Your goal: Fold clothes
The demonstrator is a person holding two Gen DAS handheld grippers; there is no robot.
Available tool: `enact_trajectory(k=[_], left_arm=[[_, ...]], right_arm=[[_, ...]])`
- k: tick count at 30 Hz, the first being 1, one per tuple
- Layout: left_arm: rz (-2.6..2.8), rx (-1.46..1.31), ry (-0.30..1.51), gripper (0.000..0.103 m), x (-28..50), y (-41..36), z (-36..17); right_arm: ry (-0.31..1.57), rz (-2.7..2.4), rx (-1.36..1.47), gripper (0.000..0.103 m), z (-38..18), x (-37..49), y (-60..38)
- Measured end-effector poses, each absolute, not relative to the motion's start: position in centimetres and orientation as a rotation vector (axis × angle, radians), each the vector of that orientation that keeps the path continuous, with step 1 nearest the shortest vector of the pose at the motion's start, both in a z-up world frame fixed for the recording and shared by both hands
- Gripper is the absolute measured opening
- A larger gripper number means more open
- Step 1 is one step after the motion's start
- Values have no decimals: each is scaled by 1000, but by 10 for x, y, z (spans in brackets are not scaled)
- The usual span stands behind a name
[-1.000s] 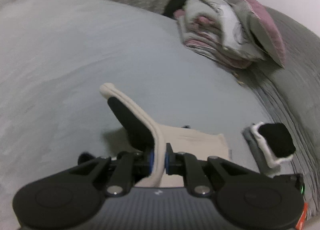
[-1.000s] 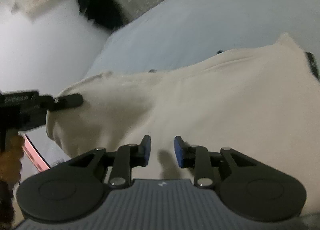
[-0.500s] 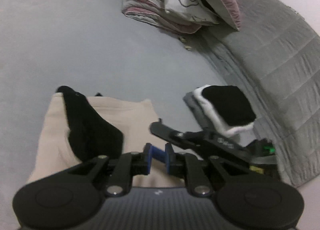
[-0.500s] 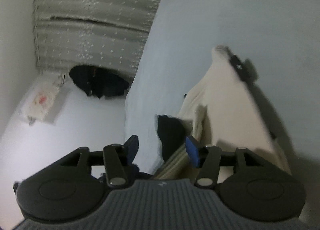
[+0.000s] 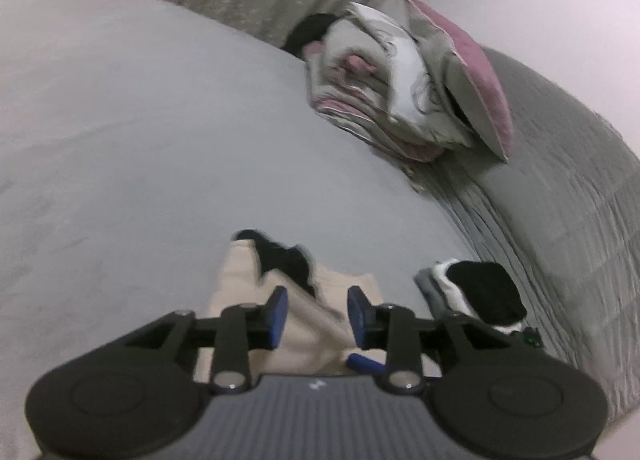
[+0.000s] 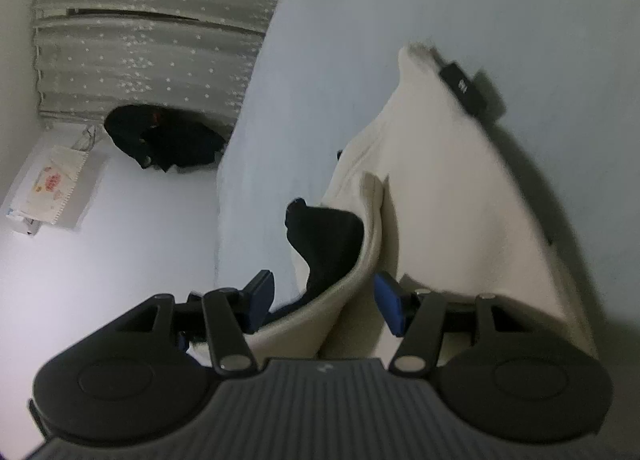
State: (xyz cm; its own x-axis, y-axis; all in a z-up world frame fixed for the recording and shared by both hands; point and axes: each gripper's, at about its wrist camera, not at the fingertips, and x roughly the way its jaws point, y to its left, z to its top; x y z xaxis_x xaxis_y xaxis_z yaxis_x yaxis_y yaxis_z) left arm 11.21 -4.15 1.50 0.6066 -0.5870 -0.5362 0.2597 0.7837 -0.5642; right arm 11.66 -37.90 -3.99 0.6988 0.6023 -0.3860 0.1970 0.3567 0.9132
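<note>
A cream garment (image 5: 240, 288) with a black lining (image 5: 284, 260) lies folded on the grey bed (image 5: 140, 140). My left gripper (image 5: 317, 316) hovers just over its near part. Its jaws are opening and the pads press on nothing. The right wrist view shows the same cream garment (image 6: 448, 200), its curled edge and black lining (image 6: 324, 240) rising between the fingers of my right gripper (image 6: 324, 300). That gripper is open, with the pads clear of the cloth. One blue pad of the right gripper (image 5: 364, 361) peeks out under my left gripper.
A small stack of folded black, white and grey clothes (image 5: 480, 296) lies to the right of the garment. Rolled quilts and a pink pillow (image 5: 400, 88) sit at the bed's far side. Beside the bed, a dark clothes heap (image 6: 160, 140) and a printed bag (image 6: 48, 184) lie on the floor.
The left gripper let go of the cream edge it was pinching, and the garment dropped flat. The right gripper's jaws widened and its view rolled; the cloth edge now stands between them.
</note>
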Motion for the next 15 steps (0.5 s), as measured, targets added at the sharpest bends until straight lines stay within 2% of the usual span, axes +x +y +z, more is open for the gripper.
enact_trajectory(k=[2,6,11,12,14,15], left_arm=[[-513,-485,788,41,111,-27,3],[-591,-508,789,60,103,-22,-18],[-678,-452,723,61,90,-40,-33],[-692,-437,705,59,87,-43,-34],[-714,-399,665,44,82,-53,-35],[-724,-383,647,24,80,-58,-36]], right_arm=[[803,292,1206,60,-42,116,-378],[798,278,1222,60,-45,117,-378],[780,257,1240,60,-47,121,-375],[776,252,1241,60,-47,122,-373],[760,249,1219,59,-46,123,-369],[742,246,1215,46,-45,122,-367]])
